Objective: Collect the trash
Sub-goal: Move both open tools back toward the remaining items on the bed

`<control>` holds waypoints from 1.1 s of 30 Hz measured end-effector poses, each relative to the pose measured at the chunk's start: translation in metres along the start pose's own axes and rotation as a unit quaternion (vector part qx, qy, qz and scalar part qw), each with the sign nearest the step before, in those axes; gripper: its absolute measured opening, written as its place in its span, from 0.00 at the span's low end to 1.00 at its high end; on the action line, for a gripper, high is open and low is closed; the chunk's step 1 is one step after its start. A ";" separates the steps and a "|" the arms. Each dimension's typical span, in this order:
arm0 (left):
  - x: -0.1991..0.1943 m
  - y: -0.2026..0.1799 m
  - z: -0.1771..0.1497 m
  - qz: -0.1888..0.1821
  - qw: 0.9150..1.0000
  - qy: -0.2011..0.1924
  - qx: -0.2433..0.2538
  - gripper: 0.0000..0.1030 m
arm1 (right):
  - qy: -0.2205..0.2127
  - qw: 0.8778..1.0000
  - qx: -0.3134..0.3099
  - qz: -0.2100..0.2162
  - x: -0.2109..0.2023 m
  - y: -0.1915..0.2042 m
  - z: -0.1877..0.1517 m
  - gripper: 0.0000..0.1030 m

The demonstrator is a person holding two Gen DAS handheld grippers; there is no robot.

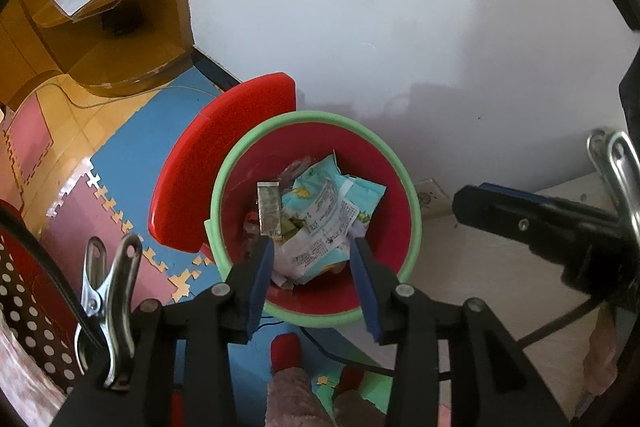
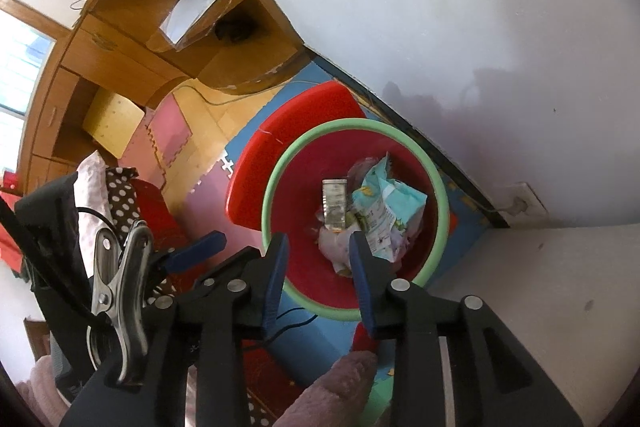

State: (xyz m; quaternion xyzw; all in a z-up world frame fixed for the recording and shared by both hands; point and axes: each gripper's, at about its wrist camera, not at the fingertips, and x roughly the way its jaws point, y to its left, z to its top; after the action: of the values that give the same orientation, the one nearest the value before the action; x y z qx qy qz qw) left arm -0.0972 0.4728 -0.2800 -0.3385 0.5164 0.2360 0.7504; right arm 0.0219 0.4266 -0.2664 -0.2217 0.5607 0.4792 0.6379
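A red trash bin with a green rim [image 1: 320, 117] [image 2: 352, 125] stands on the floor by the wall, its red lid [image 1: 224, 147] [image 2: 288, 131] tipped open behind it. Inside lie a light blue snack wrapper [image 1: 332, 203] [image 2: 384, 203], a small silver packet [image 1: 269, 209] [image 2: 334, 203] and other crumpled wrappers. My left gripper [image 1: 312, 247] hangs open above the bin with nothing between its blue pads. My right gripper [image 2: 318, 243] is also open and empty over the bin. Each view shows the other gripper's finger [image 1: 492, 205] [image 2: 200, 247] at its side.
A wooden desk [image 1: 100, 39] [image 2: 132, 27] stands at the far left on coloured foam floor mats [image 1: 132, 147]. A white wall and a wall socket [image 1: 430, 199] are behind the bin, a pale surface [image 1: 500, 267] to its right. A red slipper [image 1: 286, 351] and black cable [image 1: 340, 359] lie below.
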 end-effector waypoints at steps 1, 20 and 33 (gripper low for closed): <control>-0.002 0.000 0.000 -0.001 1.000 -0.001 0.000 0.40 | -0.001 1.000 -0.002 0.001 -0.002 0.001 -0.001 0.31; -0.064 -0.010 -0.019 -0.004 0.999 -0.025 0.023 0.40 | -0.093 0.995 -0.023 0.011 -0.078 0.037 -0.057 0.31; -0.123 -0.025 -0.048 0.010 0.998 -0.054 0.041 0.40 | -0.169 0.983 -0.059 0.046 -0.141 0.070 -0.114 0.31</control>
State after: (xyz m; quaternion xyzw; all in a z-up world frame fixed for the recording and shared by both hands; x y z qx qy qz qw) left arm -0.1534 0.4199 -0.1696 -0.2891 0.4879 0.2402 0.7878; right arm -0.0831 0.3125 -0.1493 -0.1489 0.4250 0.5705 0.6868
